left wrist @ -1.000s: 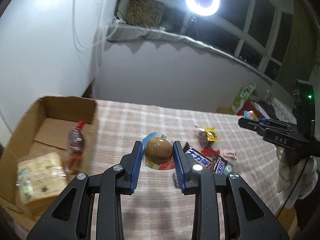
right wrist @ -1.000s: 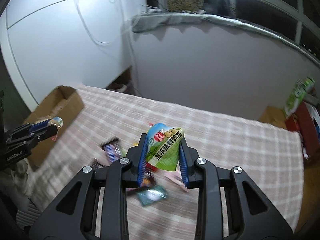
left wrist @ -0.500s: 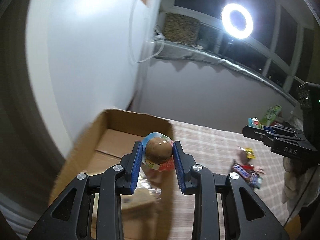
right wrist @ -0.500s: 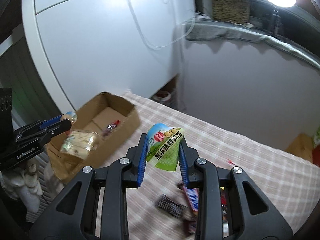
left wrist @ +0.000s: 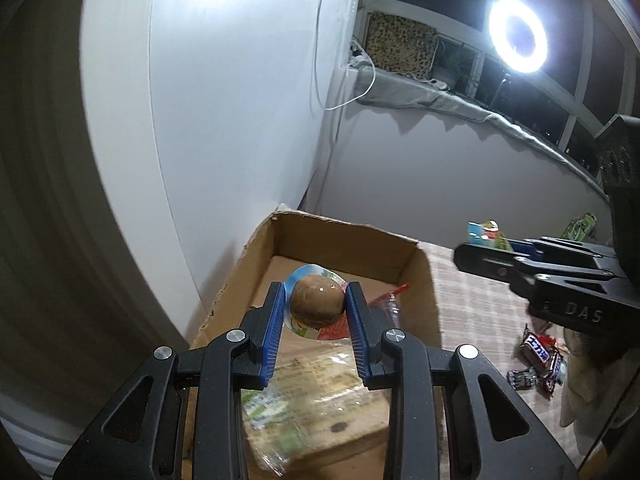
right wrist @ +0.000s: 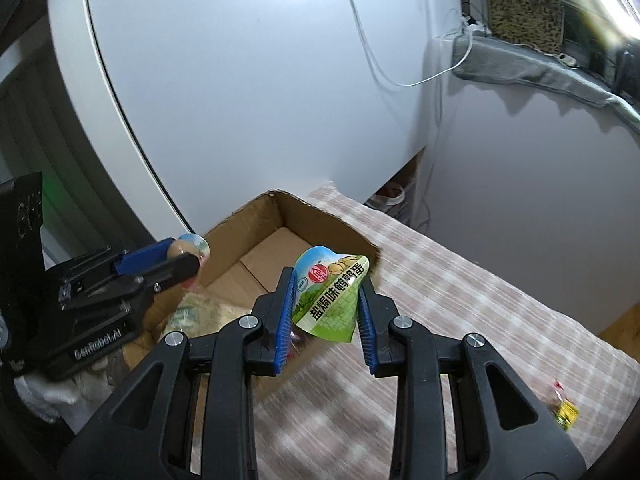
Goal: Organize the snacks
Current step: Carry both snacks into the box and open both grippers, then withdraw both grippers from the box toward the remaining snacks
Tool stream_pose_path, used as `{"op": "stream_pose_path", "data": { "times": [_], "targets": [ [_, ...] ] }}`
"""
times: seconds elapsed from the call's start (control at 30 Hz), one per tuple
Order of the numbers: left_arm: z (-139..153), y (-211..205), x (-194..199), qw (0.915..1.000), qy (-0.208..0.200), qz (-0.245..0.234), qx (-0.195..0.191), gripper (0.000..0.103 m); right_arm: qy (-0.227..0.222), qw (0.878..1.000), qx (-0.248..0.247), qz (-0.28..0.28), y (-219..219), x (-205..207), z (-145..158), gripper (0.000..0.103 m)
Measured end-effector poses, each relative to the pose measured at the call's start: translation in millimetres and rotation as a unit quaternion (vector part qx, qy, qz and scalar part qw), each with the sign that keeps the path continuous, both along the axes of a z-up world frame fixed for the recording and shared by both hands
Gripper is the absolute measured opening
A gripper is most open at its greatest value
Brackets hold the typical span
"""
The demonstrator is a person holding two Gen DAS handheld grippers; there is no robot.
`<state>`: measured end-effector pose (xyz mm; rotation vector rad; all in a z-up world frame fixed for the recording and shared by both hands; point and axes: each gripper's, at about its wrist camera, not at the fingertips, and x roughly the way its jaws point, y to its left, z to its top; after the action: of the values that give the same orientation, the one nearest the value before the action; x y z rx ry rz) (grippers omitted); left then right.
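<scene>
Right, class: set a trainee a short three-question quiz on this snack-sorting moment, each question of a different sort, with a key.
1. True or false: the left tool is shut on a packaged brown egg.
2. The cardboard box already holds: A) a clear-wrapped snack pack, B) a cup, C) nothing.
3. Fill in: the right tool grips a ___ egg-snack packet.

Key: 1 true. 2 A, the snack pack. 3 green.
</scene>
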<state>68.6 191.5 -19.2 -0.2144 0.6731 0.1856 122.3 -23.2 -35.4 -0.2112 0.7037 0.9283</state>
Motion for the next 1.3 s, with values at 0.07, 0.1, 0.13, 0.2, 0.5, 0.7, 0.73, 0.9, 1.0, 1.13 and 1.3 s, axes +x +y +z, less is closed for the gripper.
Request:
{"op": "stream_pose_path", "data": {
  "times": [0.07, 0.1, 0.13, 0.2, 0.5, 0.7, 0.73, 0.9, 1.0, 1.13, 1.3],
  "targets": [
    [-3.0, 3.8, 4.2, 1.0000, 0.005, 0.001, -0.003, 0.029, 0.005, 1.000, -0.006, 0.004, 12.1, 4.2, -3.8, 0.030],
    [-4.6, 5.1, 6.6, 1.0000, 0.008, 0.002, -0.003, 0.029, 0.009, 1.000, -0.008, 0.007, 18.1, 6.7, -6.4, 0.030],
    [-6.4, 6.4, 8.6, 0.9999, 0.011, 0.003, -0.002, 0.029, 0.013, 1.000, -0.010, 0.008, 23.2, 9.0, -8.7, 0.030],
    [-9.2, 8.7, 11.0, 0.9999, 0.015, 0.004, -0.003, 0.029, 0.022, 1.000, -0.014, 0.006, 31.3, 14.8, -14.3, 0.030],
    [-11.9, 10.1, 13.7, 0.9997, 0.024, 0.008, -0.003, 0.032, 0.038, 0.999, -0.020, 0.013, 49.1, 21.9, -23.3, 0.046],
    [-12.7, 15.2, 11.3, 0.9994, 0.028, 0.020, -0.008, 0.057, 0.032, 0.999, -0.013, 0.002, 43.8, 23.2, -16.6, 0.058],
    [-12.4, 15.6, 10.8, 0.9994, 0.028, 0.021, -0.009, 0.057, 0.030, 0.999, -0.013, 0.000, 42.1, 23.3, -15.7, 0.058],
    [-7.9, 12.3, 7.1, 0.9996, 0.021, 0.019, -0.010, 0.057, 0.023, 1.000, -0.009, -0.009, 30.6, 23.9, -11.2, 0.073],
    [-3.6, 8.2, 4.1, 0.9997, 0.014, 0.015, -0.010, 0.057, 0.019, 1.000, -0.008, -0.011, 21.5, 22.6, -7.3, 0.073],
    [4.5, -3.6, -2.6, 0.9999, 0.001, 0.004, -0.011, 0.057, 0.017, 1.000, -0.002, -0.017, 1.7, 20.5, 0.3, 0.073],
    [15.1, -22.3, -11.6, 0.9997, -0.018, -0.014, -0.012, 0.057, -0.002, 0.999, 0.008, -0.036, -40.0, 15.3, 11.1, 0.085]
  ]
}}
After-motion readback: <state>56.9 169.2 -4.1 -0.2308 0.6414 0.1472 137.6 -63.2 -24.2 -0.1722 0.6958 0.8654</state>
